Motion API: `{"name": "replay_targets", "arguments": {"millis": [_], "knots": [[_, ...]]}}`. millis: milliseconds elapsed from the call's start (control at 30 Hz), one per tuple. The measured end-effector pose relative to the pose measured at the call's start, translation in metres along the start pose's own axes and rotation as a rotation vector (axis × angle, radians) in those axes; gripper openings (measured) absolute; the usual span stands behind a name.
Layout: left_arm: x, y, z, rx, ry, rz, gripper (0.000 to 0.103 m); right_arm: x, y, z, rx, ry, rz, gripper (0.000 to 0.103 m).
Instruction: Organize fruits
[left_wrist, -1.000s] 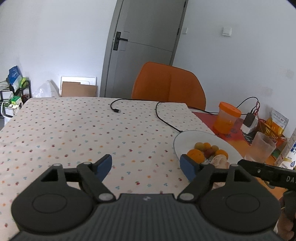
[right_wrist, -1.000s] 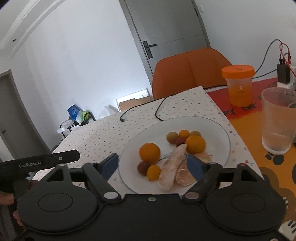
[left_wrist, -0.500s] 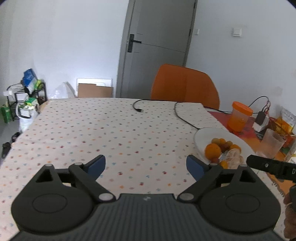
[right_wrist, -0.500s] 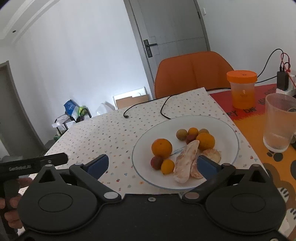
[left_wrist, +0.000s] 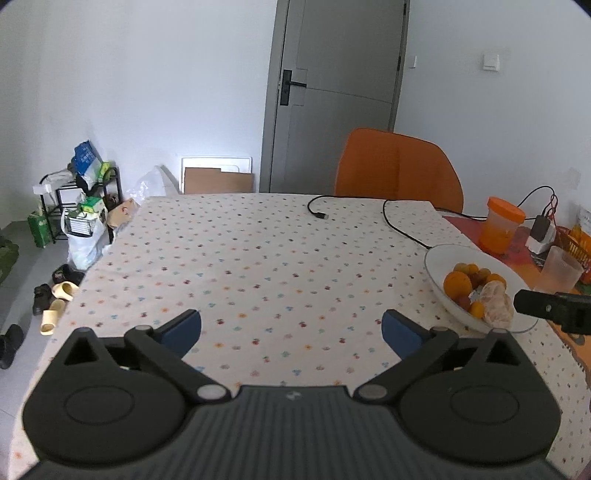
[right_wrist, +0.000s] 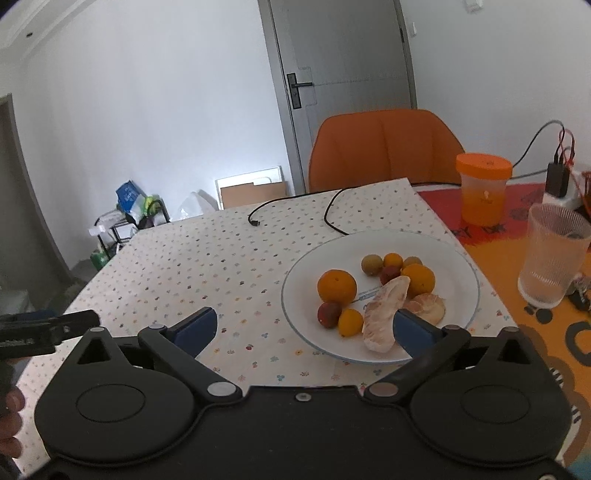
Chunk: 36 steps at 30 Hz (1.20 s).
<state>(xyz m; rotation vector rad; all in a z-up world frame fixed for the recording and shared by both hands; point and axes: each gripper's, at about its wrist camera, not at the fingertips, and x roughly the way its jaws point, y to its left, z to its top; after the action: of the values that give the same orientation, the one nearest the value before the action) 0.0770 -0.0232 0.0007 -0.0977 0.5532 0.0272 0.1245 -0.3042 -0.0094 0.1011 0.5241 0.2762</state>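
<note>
A white plate (right_wrist: 458, 284) on the dotted tablecloth holds a large orange (right_wrist: 337, 287), a second orange (right_wrist: 419, 277), a peeled citrus segment (right_wrist: 384, 314), a peeled mandarin (right_wrist: 428, 306) and several small red and yellow fruits. My right gripper (right_wrist: 304, 325) stands open and empty before the plate's near rim, its right finger (right_wrist: 412, 328) in front of the peeled segment. My left gripper (left_wrist: 291, 325) hovers over bare tablecloth left of the plate (left_wrist: 439, 254); its jaws are opening with nothing between them.
Right of the plate stand a ribbed glass (right_wrist: 554, 258) and an orange-lidded jar (right_wrist: 482, 188) on an orange mat. A black cable (right_wrist: 332, 210) lies behind the plate. An orange chair (right_wrist: 384, 147) stands at the far edge. The table's left edge drops to a cluttered floor (left_wrist: 48, 295).
Both grippers have drawn back from the plate and risen slightly, so more of the table shows. Both pairs of jaws have spread wider. The fruit has not moved.
</note>
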Motion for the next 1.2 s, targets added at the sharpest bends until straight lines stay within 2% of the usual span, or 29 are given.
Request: {"name": "replay_targets", "arguments": {"millis": [433, 733, 900, 1200], "knots": [[-0.032, 0.018, -0.004, -0.002, -0.022, -0.014, 0.103, -0.024, 0.028, 0.001, -0.036, 0.019, 0.001, 0.103], [-0.054, 0.017, -0.010, 0.027, -0.036, -0.032, 0.103, -0.040, 0.035, -0.001, -0.044, 0.009, -0.035, 0.103], [-0.058, 0.019, -0.011, 0.028, -0.044, -0.036, 0.103, -0.045, 0.039, -0.007, -0.089, 0.004, -0.071, 0.103], [-0.068, 0.017, -0.025, 0.037, -0.050, -0.032, 0.103, -0.058, 0.038, -0.017, -0.085, 0.010, -0.054, 0.103]]}}
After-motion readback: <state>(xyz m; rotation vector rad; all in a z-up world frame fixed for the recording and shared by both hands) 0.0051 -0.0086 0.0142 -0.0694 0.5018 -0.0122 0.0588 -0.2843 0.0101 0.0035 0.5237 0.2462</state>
